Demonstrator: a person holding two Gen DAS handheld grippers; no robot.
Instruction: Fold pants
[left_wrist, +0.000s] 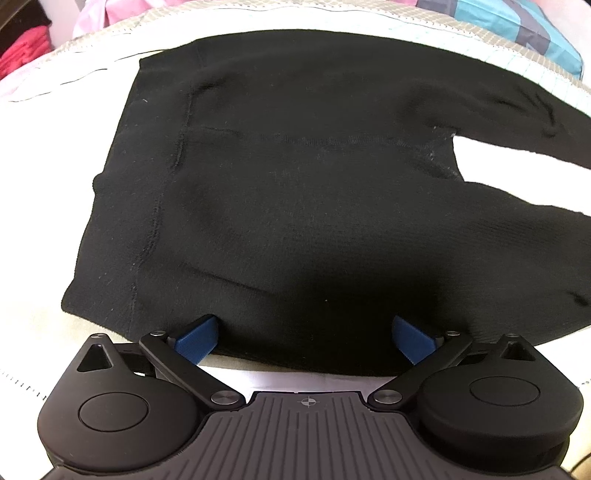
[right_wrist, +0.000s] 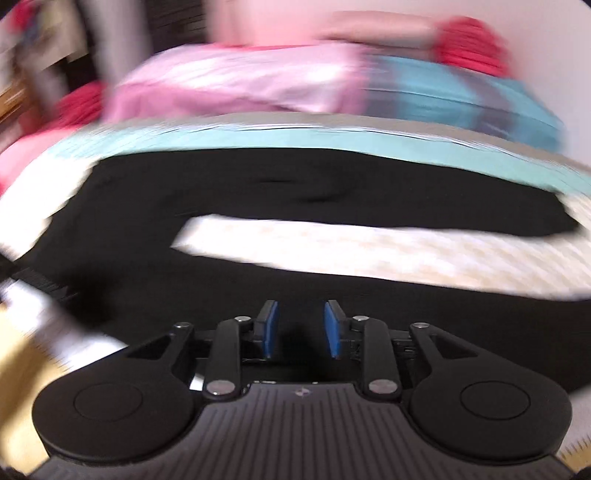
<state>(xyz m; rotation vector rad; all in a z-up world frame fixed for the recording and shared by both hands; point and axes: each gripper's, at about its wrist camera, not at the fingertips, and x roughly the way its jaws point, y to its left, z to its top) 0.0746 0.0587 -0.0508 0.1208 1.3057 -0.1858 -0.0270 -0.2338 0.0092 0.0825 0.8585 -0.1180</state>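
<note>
Black pants (left_wrist: 295, 192) lie flat on a white bedcover (left_wrist: 48, 206), waistband to the left, the two legs splitting off to the right. My left gripper (left_wrist: 304, 338) is wide open, its blue pads (left_wrist: 197, 338) over the near edge of the pants' seat part. In the blurred right wrist view the pants (right_wrist: 258, 280) show both legs, with a strip of white cover between them. My right gripper (right_wrist: 301, 328) is open with a narrower gap, above the near leg, nothing between its pads (right_wrist: 269, 328).
At the back of the bed lie pink cloth (right_wrist: 236, 85), red cloth (right_wrist: 469, 40) and a blue-and-grey striped piece (left_wrist: 524, 26). A light teal band (right_wrist: 332, 142) runs behind the pants. The cover's stitched hem (left_wrist: 22, 384) runs along the near side.
</note>
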